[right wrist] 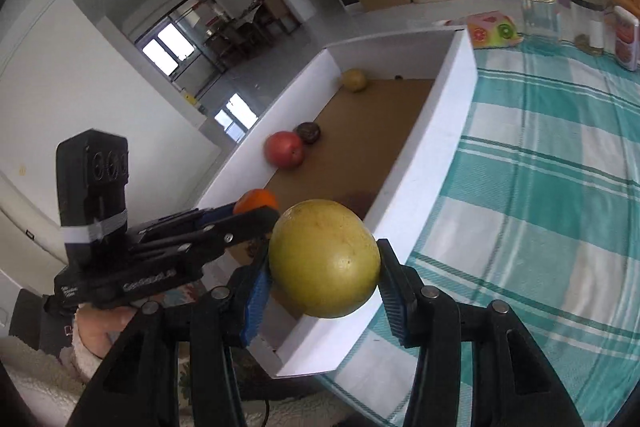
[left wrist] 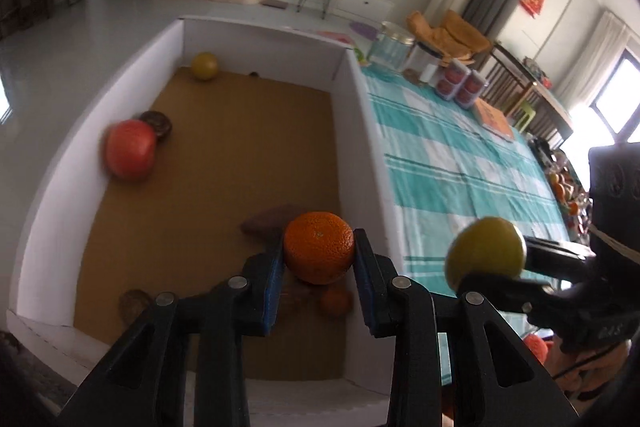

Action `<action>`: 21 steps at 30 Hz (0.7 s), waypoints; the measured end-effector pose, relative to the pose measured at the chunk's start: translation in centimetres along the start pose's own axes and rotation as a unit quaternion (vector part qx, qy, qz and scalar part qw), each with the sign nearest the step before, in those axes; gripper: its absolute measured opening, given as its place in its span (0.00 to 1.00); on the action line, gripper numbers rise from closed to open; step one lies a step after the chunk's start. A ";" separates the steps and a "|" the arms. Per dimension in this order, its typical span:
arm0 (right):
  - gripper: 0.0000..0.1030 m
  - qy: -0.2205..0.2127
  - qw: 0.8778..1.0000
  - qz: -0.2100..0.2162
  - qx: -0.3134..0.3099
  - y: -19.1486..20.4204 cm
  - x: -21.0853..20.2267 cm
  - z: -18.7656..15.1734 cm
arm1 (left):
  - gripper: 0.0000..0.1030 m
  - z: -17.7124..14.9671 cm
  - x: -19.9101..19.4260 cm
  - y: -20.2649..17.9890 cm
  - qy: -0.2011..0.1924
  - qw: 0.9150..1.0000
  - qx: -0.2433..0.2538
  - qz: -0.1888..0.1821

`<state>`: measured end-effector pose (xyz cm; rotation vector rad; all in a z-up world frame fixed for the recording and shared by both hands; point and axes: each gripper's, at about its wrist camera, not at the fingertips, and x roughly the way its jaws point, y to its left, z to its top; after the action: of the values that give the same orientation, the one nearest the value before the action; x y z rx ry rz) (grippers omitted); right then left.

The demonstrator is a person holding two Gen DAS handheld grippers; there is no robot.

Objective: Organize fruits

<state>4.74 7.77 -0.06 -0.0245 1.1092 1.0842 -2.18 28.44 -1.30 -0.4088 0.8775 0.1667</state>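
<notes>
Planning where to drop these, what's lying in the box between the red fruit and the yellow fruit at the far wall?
Only the dark round fruit, touching the red fruit; beyond it, bare cardboard up to the yellow fruit. Both views show it.

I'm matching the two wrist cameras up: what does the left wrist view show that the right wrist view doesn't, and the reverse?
Only the left wrist view: a small orange and a brown fruit at the box's near end. Only the right wrist view: a colourful fruit-print item behind the box. Both: the left gripper shut on an orange, the right gripper shut on a yellow fruit, the white box, a red fruit inside, and the checked cloth.
</notes>
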 end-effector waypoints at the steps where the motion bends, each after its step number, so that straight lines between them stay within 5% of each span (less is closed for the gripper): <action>1: 0.48 0.021 1.000 -0.003 -0.013 1.0 1.4 0.1 | 0.33 0.1 0.6 1.2 0.006 1.000 -0.006 0.020; 4: 0.48 0.072 0.996 -0.017 -0.044 3.3 4.9 -0.3 | 0.34 -0.1 2.1 3.6 0.017 0.998 -0.022 0.054; 7: 0.52 0.095 0.992 -0.040 -0.066 4.4 6.8 -0.4 | 0.66 -0.4 2.5 4.5 0.021 0.997 -0.026 0.069; 8: 0.64 0.094 0.993 -0.039 -0.064 4.4 6.8 -0.3 | 0.76 -0.6 2.2 4.4 0.014 0.997 -0.024 0.071; 9: 0.74 0.088 0.994 -0.034 -0.059 4.5 6.6 -0.1 | 0.81 -0.7 1.7 4.2 0.003 0.997 -0.019 0.074; 11: 0.76 0.069 0.996 -0.034 -0.053 4.5 5.7 0.4 | 0.88 -0.6 0.7 3.8 -0.016 0.996 -0.005 0.085; 17: 0.94 -0.007 0.991 -0.110 -0.072 5.7 1.7 1.8 | 0.96 -0.4 -3.4 2.2 -0.093 0.980 0.009 0.176; 21: 1.00 -0.042 0.987 -0.139 -0.074 6.4 0.1 1.9 | 0.96 -0.5 -4.4 1.2 -0.080 0.970 0.024 0.230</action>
<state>1.50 12.16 3.85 -0.2427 0.9165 0.9062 -5.68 29.40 1.54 -0.1382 0.8045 0.5969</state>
